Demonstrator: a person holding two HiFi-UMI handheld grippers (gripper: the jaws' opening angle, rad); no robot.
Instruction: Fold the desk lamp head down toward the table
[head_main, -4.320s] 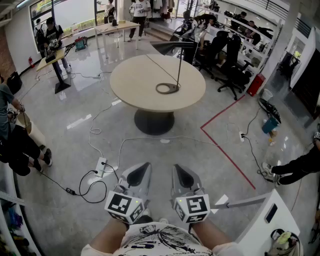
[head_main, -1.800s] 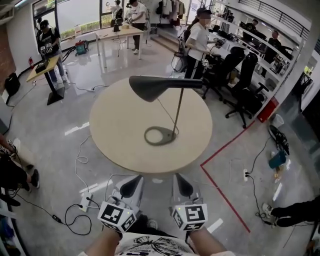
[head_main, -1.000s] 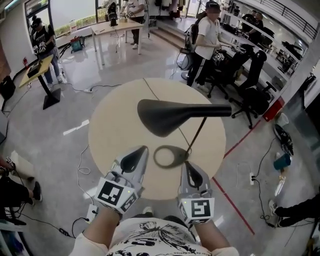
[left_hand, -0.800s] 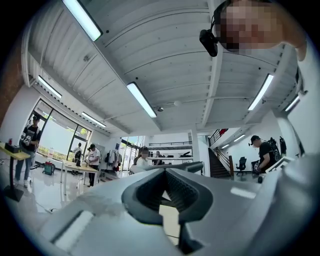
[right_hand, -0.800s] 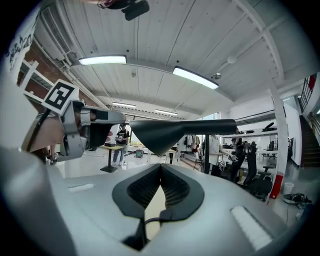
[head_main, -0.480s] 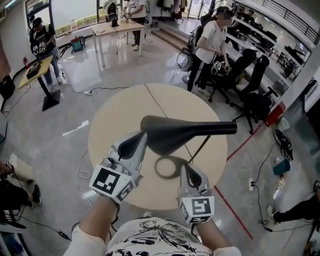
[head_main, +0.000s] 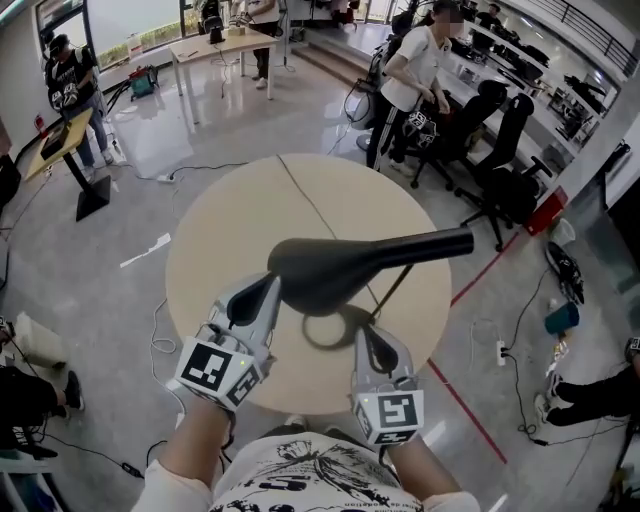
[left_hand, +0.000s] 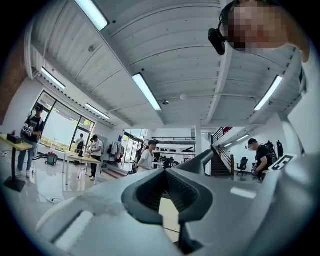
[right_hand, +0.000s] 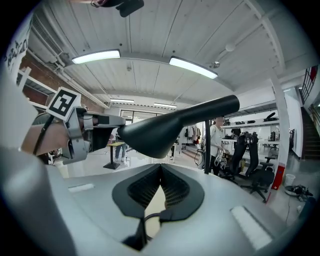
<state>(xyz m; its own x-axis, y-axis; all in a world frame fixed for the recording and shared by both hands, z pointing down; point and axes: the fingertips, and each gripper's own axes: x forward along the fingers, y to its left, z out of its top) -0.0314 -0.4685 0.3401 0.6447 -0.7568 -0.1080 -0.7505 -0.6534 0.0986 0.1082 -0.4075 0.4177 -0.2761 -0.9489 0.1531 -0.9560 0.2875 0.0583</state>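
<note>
A black desk lamp stands on the round beige table. Its long head lies level above the ring base, on a thin slanted pole. My left gripper is raised with its tip at the head's left end, shut on nothing. Whether it touches the head I cannot tell. My right gripper sits lower, beside the base, also shut and empty. In the right gripper view the lamp head hangs above that gripper's closed tips, with the left gripper at the head's left. The left gripper view shows its own tips together.
The lamp's cable runs across the table to its far edge. A person in a white shirt stands beyond the table, near black office chairs. Red floor tape runs at the right. Loose cables lie on the floor at the left.
I have come up to the table. My left gripper rose from near the table edge to the left end of the lamp head. The right gripper stayed low by the base.
</note>
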